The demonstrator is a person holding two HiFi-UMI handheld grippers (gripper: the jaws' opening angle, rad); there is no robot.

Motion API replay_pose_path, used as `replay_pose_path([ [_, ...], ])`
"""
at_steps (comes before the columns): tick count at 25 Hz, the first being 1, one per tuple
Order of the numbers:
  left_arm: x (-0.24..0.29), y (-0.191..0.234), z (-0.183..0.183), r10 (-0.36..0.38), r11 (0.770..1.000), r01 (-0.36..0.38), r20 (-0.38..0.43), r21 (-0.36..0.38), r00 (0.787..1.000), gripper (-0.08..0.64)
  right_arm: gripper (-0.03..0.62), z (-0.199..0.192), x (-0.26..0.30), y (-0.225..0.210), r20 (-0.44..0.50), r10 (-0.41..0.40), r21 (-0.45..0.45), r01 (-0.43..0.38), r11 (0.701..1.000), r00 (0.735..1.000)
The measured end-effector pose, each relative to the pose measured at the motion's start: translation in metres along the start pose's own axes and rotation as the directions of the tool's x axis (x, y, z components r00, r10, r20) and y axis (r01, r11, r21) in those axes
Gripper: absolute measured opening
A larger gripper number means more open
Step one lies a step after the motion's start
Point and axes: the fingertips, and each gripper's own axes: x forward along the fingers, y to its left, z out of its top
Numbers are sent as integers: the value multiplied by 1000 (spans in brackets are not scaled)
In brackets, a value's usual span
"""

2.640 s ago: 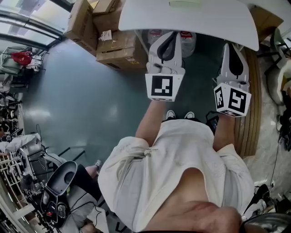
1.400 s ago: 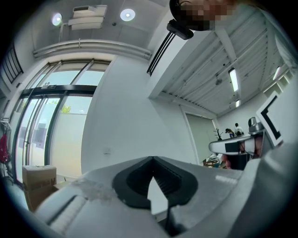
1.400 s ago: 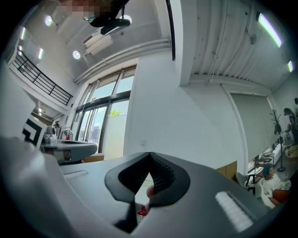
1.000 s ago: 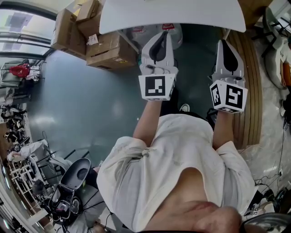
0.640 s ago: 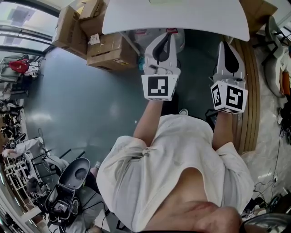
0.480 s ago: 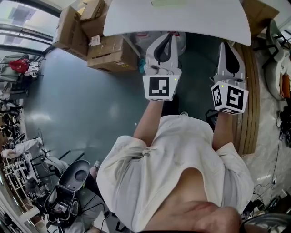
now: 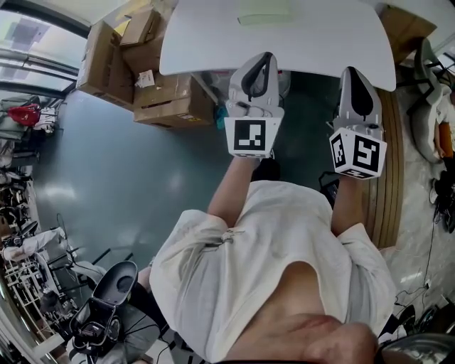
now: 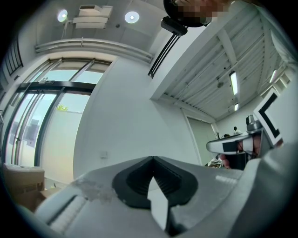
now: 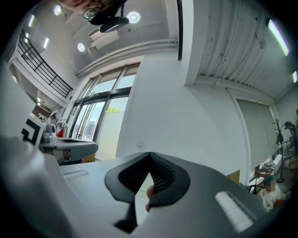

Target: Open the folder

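A pale green folder [image 7: 264, 13] lies flat on the far part of the white table [image 7: 206, 43], at the top of the head view. Both grippers are held side by side before the person's chest, short of the table's near edge. My left gripper [image 7: 260, 60] points at the table and its jaws meet at the tips [image 8: 152, 159], with nothing between them. My right gripper [image 7: 354, 73] is level with it at the right, jaws also together [image 9: 150, 154] and holding nothing. Both gripper views look slightly upward at a white wall and ceiling; neither shows the folder.
Cardboard boxes [image 7: 160, 89] are stacked on the floor left of the table. A wooden strip [image 7: 389, 156] runs along the floor at the right. A dark chair [image 7: 106, 298] stands at the lower left, behind the person.
The table has drawn nearer in the head view and the green folder has come into sight at its far side. Both grippers moved toward the table, still shut.
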Motion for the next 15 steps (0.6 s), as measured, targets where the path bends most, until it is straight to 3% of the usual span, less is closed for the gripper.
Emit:
replay_pose_path([
  [15, 104, 108, -23, -33, 999, 33, 18, 16, 999, 0, 1, -15, 152, 25, -22, -14, -42, 13, 999, 1000],
])
